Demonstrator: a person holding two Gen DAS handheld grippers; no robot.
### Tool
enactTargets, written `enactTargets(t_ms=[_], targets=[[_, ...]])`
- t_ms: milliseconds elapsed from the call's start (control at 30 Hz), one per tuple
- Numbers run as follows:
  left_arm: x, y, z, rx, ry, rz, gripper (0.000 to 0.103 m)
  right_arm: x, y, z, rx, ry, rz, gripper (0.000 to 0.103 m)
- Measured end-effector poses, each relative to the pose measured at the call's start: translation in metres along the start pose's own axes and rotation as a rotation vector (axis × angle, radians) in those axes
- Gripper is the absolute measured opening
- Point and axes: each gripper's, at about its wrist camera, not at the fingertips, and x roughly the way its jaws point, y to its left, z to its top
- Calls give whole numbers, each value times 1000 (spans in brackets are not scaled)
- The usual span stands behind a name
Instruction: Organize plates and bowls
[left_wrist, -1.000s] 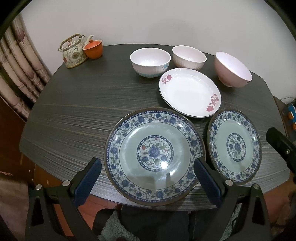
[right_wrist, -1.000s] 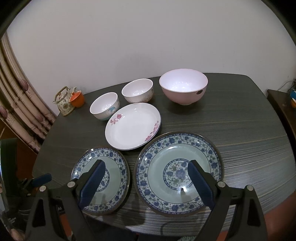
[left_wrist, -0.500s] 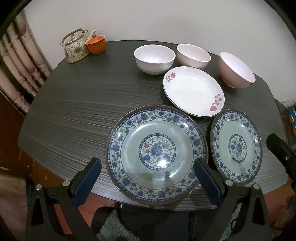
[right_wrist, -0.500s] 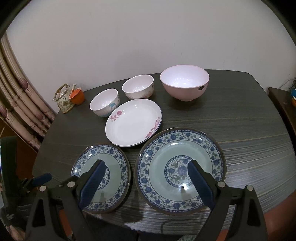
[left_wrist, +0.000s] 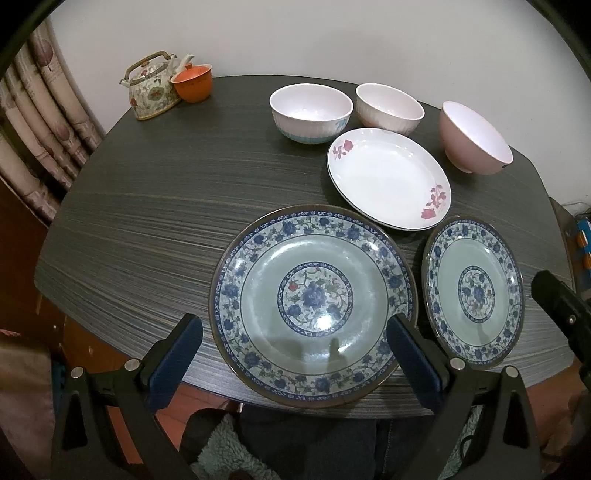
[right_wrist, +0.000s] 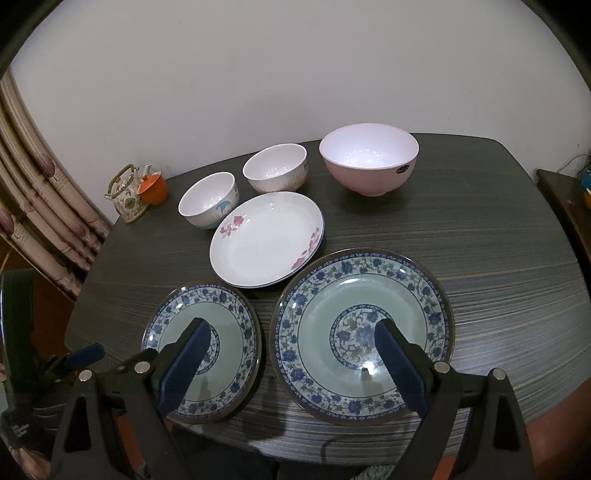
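In the left wrist view my left gripper (left_wrist: 295, 354) is open, its fingers straddling the near rim of a large blue-patterned plate (left_wrist: 314, 266) without touching it. A small matching plate (left_wrist: 474, 266) lies to its right, with a white flowered plate (left_wrist: 388, 177) behind. A white-and-blue bowl (left_wrist: 310, 110), a ribbed white bowl (left_wrist: 389, 107) and a pink bowl (left_wrist: 474, 142) stand at the back. In the right wrist view my right gripper (right_wrist: 291, 332) is open above the gap between a small blue plate (right_wrist: 232, 314) and a large one (right_wrist: 360, 288).
A floral teapot (left_wrist: 151, 88) and an orange cup (left_wrist: 192, 83) stand at the dark table's (left_wrist: 166, 192) far left corner. Curtains (left_wrist: 33, 122) hang on the left. A person's lap is below the near edge. The plates sit close to that edge.
Both views have drifted slightly, with the dishes sitting a little higher in frame. Nothing on the table has moved, and both grippers remain open and empty.
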Motion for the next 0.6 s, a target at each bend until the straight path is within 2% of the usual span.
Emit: enactTargets(t_ms=[600], targets=[[3,3,-1,-8,11,-3,99,1,0,-2,-1,8,-2,92]])
